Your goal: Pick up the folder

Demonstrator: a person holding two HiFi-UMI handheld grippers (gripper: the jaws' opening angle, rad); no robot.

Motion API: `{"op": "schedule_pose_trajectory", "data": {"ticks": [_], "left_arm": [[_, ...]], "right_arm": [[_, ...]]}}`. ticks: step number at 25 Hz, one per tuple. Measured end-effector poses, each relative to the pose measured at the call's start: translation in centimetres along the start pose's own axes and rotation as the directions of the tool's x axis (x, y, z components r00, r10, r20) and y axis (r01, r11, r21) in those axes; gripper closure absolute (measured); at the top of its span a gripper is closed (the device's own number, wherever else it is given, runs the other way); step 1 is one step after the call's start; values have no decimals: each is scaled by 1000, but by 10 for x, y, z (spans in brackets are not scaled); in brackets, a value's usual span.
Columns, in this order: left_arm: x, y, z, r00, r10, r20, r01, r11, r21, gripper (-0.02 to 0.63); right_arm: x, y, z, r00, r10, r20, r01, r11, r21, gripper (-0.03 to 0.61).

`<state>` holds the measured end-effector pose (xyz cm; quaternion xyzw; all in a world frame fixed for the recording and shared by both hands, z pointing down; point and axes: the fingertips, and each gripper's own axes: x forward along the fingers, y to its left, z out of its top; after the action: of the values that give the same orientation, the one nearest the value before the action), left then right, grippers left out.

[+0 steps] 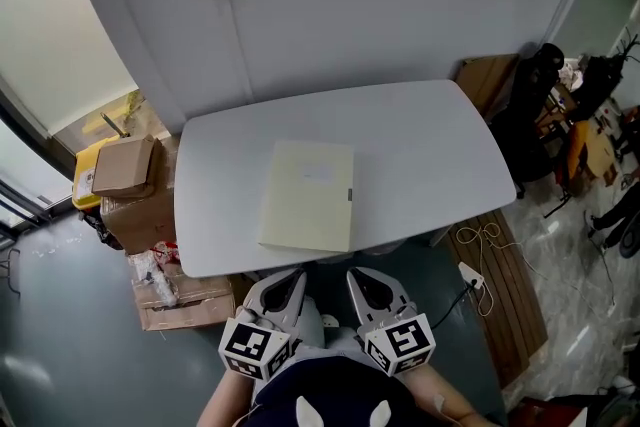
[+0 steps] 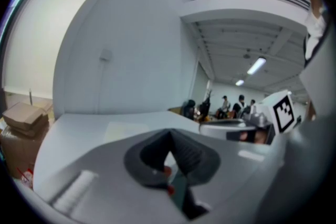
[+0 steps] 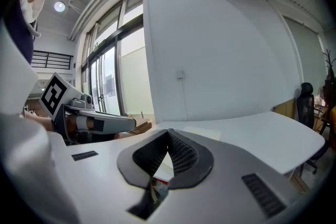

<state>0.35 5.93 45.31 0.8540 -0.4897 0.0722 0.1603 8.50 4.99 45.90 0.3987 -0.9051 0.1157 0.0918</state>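
A pale yellow folder [image 1: 308,195] lies flat on the white table [image 1: 420,135], near its front edge. Both grippers hang side by side just in front of the table's near edge, short of the folder. My left gripper [image 1: 288,283] is shut, with nothing between its jaws. My right gripper [image 1: 366,281] is shut and empty too. In the left gripper view the folder [image 2: 126,129] shows as a pale patch on the tabletop beyond the shut left gripper [image 2: 169,136]. The right gripper view has the folder [image 3: 210,129] past the shut right gripper [image 3: 168,135].
Cardboard boxes [image 1: 130,177] and packed goods [image 1: 170,290] stand on the floor left of the table. A wooden board [image 1: 505,290] with a white cable lies on the floor at the right. A black office chair [image 1: 530,100] stands at the table's far right.
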Motion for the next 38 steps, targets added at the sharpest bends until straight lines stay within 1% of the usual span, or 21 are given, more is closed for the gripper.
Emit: {"op": "schedule_pose_trajectory", "data": {"ticks": [3, 7, 9, 11, 13, 18, 23, 25, 28, 31, 32, 34, 37, 38], "left_arm": [[7, 5, 0, 1000, -1, -14, 1, 1000, -4, 614], [21, 5, -7, 997, -25, -72, 26, 1000, 16, 614], [27, 7, -6, 996, -35, -87, 37, 999, 20, 614], [34, 12, 0, 996, -41, -85, 42, 999, 15, 614], [40, 18, 4, 996, -44, -82, 44, 999, 4, 614], [52, 36, 7, 994, -45, -103, 45, 999, -5, 614], [66, 55, 8, 991, -43, -124, 39, 999, -32, 614], [71, 60, 8, 990, -42, -133, 39, 999, -26, 614], [80, 66, 5, 987, -42, -157, 43, 999, 5, 613], [92, 69, 3, 980, -73, -184, 75, 997, 5, 602], [96, 69, 3, 978, -84, -191, 86, 996, 2, 595], [104, 72, 2, 973, -101, -206, 103, 995, -2, 576], [116, 76, -2, 963, -123, -238, 125, 992, -9, 534], [119, 78, -3, 960, -129, -248, 130, 991, -11, 534]], "right_arm": [[6, -4, -2, 1000, -5, -6, 5, 1000, 11, 569], [16, -9, -3, 1000, -2, -22, 3, 1000, 27, 569], [21, -7, 2, 1000, 29, -10, -28, 998, 47, 569], [28, -5, 6, 998, 63, 3, -63, 996, 70, 568], [36, -6, 7, 997, 73, -3, -73, 995, 74, 568], [56, -13, 8, 997, 67, -28, -64, 994, 90, 568], [77, -25, 8, 996, 61, -66, -53, 993, 106, 568], [84, -29, 5, 994, 57, -94, -45, 991, 123, 568], [95, -35, 1, 990, 56, -131, -37, 990, 139, 566], [105, -41, -3, 985, 58, -161, -34, 988, 149, 566], [108, -42, -4, 983, 66, -170, -39, 986, 161, 560], [114, -45, -7, 979, 86, -185, -49, 979, 196, 487], [122, -53, -11, 975, 83, -208, -37, 976, 216, 477], [125, -56, -12, 973, 78, -216, -30, 976, 215, 471]]}}
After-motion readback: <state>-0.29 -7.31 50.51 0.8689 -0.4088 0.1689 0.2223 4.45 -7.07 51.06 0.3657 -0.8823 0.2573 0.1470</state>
